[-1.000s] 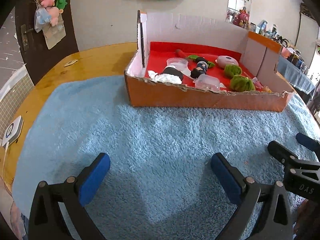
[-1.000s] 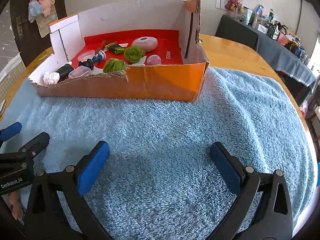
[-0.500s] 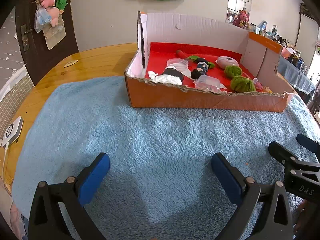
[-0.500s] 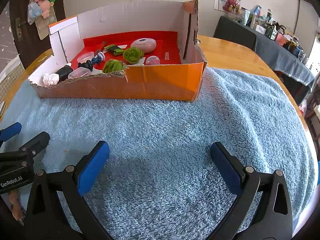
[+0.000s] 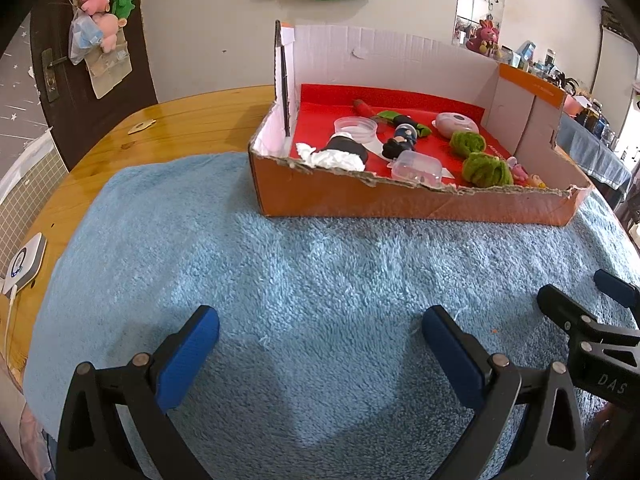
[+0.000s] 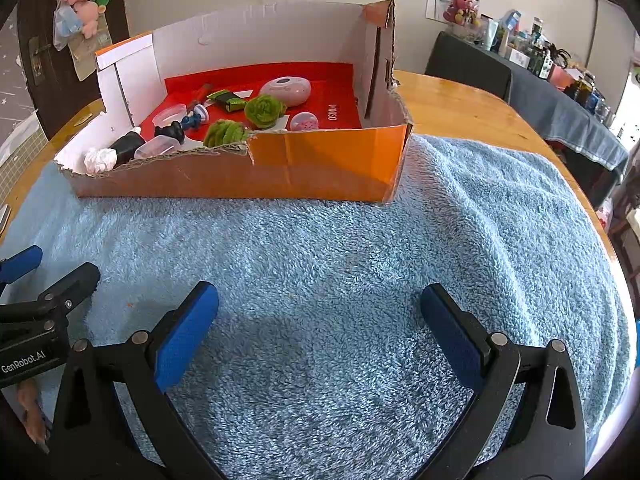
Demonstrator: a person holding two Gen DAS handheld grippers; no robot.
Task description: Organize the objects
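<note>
A: Towel (image 5: 320,264), blue and shaggy, spread over most of the wooden table (image 5: 168,128); bare between the tools and the box; likely to snag a fingertip dragged low, then ruck up and shift whatever sits on it.

B: Cardboard box (image 6: 320,168), orange outside, red floor, parked on the towel's far half; front wall torn and ragged; easy to catch on a reach over the lip, easy to shove backward toward the table edge.

A: Left gripper (image 5: 320,354) spread wide, nothing between the blue pads, low over the towel; right gripper (image 6: 318,330) just as wide, just as empty; side by side and near enough to knock together on a crossed reach.

B: Contents all inside already; pink oval case (image 6: 285,90) at the back; two green yarn balls (image 6: 262,110) mid-floor, soft, apt to squash or unravel under a hard pinch.

A: Clear lidded tub (image 5: 416,166) hard against the front wall; slippery, likely to skate off a shallow grip; dark figurine (image 5: 402,142) just behind, liable to topple.
</note>
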